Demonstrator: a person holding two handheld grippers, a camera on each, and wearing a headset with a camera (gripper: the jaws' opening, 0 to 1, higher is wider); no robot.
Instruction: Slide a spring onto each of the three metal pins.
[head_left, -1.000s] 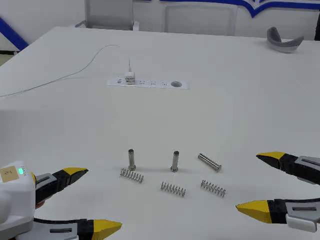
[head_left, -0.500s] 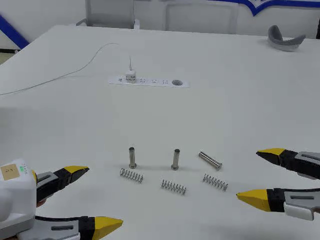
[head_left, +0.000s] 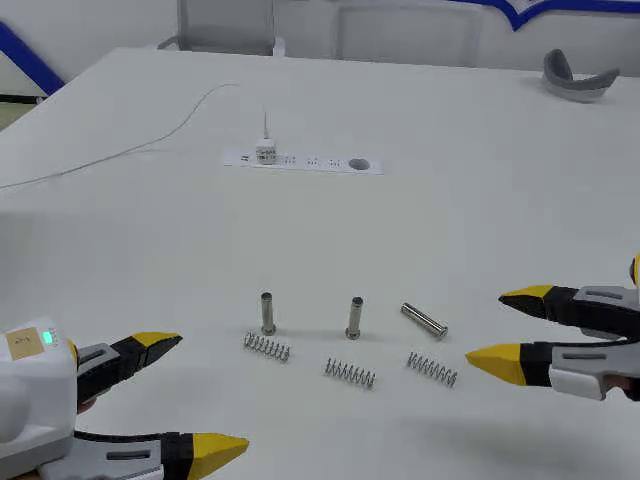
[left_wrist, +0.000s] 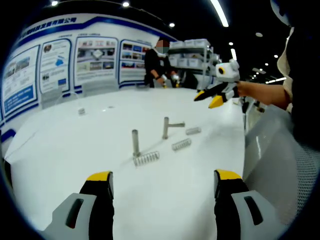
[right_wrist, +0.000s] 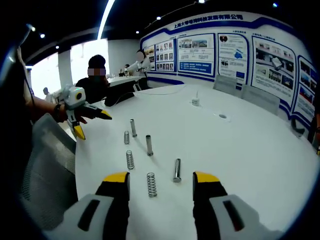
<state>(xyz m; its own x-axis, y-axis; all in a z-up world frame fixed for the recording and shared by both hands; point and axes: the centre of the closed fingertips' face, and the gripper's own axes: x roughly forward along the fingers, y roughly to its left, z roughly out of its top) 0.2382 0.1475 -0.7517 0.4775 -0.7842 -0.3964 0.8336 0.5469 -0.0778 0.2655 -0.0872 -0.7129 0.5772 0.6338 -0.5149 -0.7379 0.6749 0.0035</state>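
White worktop (head_left: 480, 200) runs back to a power strip (head_left: 300, 160) in the head view. Near me the left pin (head_left: 267, 312) and the middle pin (head_left: 355, 317) stand upright, and the lying pin (head_left: 424, 320) rests on its side to their right. One spring lies just in front of each: the left spring (head_left: 267, 347), the middle spring (head_left: 349, 374) and the right spring (head_left: 432, 369). None is on a pin yet. My left gripper (head_left: 200, 393) hangs low at the left and my right gripper (head_left: 488, 325) is just beside the right spring. Both have their fingers apart and empty.

From the left gripper view, the left pin (left_wrist: 135, 143) and left spring (left_wrist: 146, 158) sit straight ahead, between my spread fingers.

From the right gripper view, the right spring (right_wrist: 151, 184) and lying pin (right_wrist: 177, 170) are nearest, framed by parted fingers.

I judge the right spring the natural start. I would pinch it lightly near one end, so the coils keep their shape and the bore stays clear. The left gripper could steady the lying pin by its head. I would line up the two axes before sliding, since a squeezed spring may flick away.
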